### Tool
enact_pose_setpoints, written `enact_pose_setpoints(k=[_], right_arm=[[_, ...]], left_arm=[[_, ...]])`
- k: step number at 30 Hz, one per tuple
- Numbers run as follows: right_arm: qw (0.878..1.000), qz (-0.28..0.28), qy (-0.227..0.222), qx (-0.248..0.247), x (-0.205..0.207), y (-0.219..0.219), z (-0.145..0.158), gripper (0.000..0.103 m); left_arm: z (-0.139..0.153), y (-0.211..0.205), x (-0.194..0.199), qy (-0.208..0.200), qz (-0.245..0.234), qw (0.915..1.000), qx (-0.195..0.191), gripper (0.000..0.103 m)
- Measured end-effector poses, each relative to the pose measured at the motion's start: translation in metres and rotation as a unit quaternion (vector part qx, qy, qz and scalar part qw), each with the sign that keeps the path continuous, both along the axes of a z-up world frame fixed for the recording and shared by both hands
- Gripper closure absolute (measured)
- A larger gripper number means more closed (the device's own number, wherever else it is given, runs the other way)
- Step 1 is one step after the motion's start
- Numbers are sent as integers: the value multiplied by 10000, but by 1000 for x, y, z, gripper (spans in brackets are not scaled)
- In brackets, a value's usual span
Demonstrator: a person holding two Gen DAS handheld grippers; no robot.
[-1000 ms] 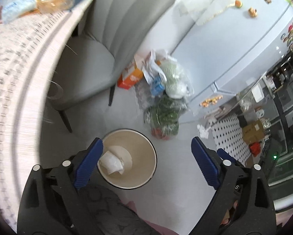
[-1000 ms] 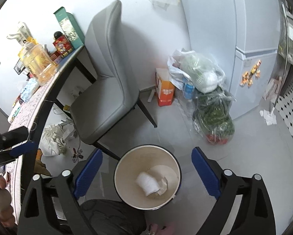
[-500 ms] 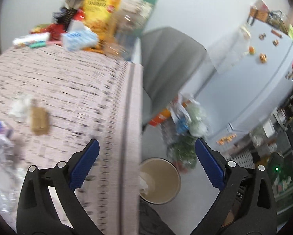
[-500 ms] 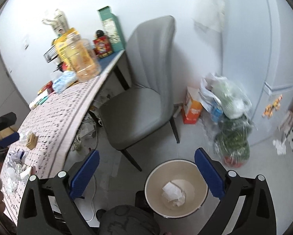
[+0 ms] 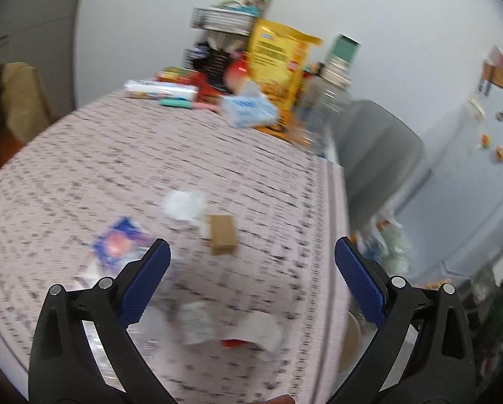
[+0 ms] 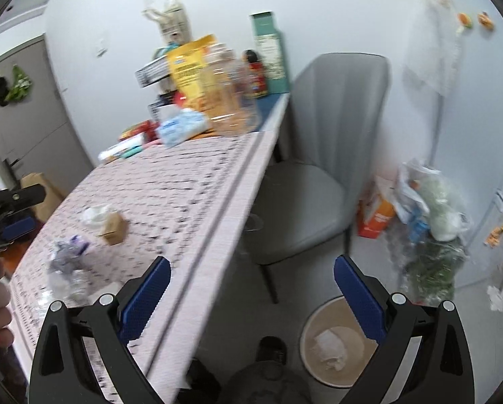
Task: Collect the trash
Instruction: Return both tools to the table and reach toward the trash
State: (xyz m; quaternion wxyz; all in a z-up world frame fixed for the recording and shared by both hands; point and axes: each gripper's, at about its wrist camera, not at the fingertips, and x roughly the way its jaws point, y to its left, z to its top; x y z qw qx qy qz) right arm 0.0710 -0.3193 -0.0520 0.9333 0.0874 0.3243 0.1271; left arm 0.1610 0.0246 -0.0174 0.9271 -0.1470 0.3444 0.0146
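The trash lies on the pale patterned surface (image 5: 218,155), all of it blurred: a small brown cardboard box (image 5: 222,234) with a crumpled white tissue (image 5: 184,203) touching its far side, a blue and pink wrapper (image 5: 118,244) to the box's left, and crumpled white paper with a red scrap (image 5: 231,328) on the near side of the box. The left gripper (image 5: 252,281) hangs over the surface near the box, its blue-padded fingers (image 5: 143,286) spread wide and holding nothing. Right of the box, past the surface's edge, a round beige waste bin (image 6: 335,341) stands on the floor with white paper inside. The right gripper (image 6: 251,294) hovers beyond that edge, between surface and bin, fingers released and empty. Behind the bin stands a grey upholstered chair (image 6: 319,168), with bags of greens (image 6: 430,229) beside it
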Motion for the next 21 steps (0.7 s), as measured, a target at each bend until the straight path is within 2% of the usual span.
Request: enact_pose_setpoints(k=[4, 10, 21], right_arm=[[9988, 493, -32, 38, -4, 27, 3, 8], [9946, 1029, 114, -8, -8, 61, -1, 8], [9794, 1955, 488, -85, -10, 128, -23, 10]], left_arm=[[1, 29, -15, -40, 236, 9996, 168, 6], [-3, 52, -30, 46, -8, 10000, 80, 6], [-30, 76, -41, 238, 19, 9997, -64, 6]])
